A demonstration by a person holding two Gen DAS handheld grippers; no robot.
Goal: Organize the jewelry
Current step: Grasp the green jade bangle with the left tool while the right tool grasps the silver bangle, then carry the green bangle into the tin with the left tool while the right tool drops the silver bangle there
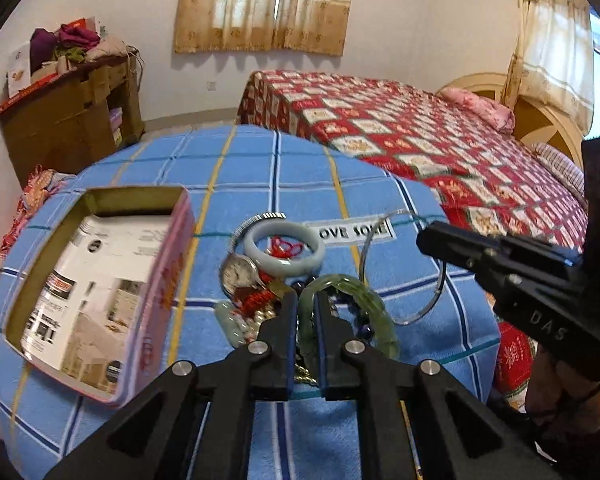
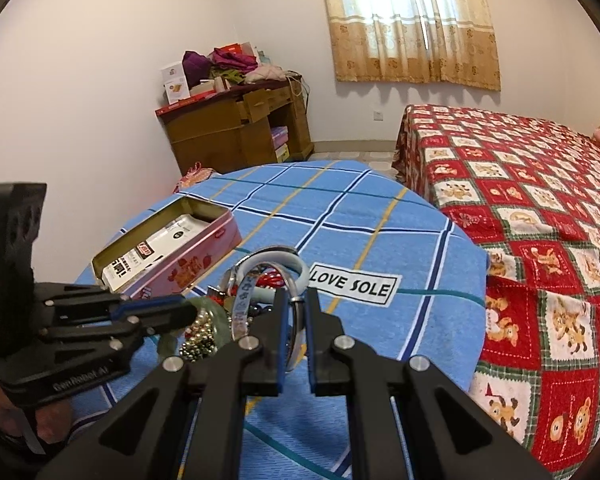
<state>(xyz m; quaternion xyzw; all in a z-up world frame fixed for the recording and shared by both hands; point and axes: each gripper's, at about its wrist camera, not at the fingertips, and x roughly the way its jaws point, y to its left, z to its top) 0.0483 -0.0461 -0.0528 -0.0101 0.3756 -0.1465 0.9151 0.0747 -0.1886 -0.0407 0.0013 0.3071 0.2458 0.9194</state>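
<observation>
Left tool point(image 1: 307, 300) pinching green bangle point(image 1: 364, 300), right tool point(image 2: 296, 300) nipping silver hoop point(image 2: 296, 322), watch face point(image 1: 238, 270) visible only from left wrist, both tools angled down over counter point(image 2: 380, 216).

The left gripper point(image 1: 306, 300) is matte black plastic, with two long fingers point(image 1: 278, 332) that carry blue pads on the inner faces. Round silver screws point(image 1: 259, 347) sit at the linkage joints, two on each side, and the outer links have triangular cut-outs. The right gripper point(image 2: 296, 304) has the same build: black links, blue pads, silver screws point(image 2: 247, 343). In the left wrist view, at 3 o'clock, its black body shows pale letters "DAS". In the right wrist view, at 9 o'clock, the other body carries white lettering that looks like "GenRobot.AI". Bare skin of a hand point(image 2: 46, 420) shows under it, at 8 o'clock.
</observation>
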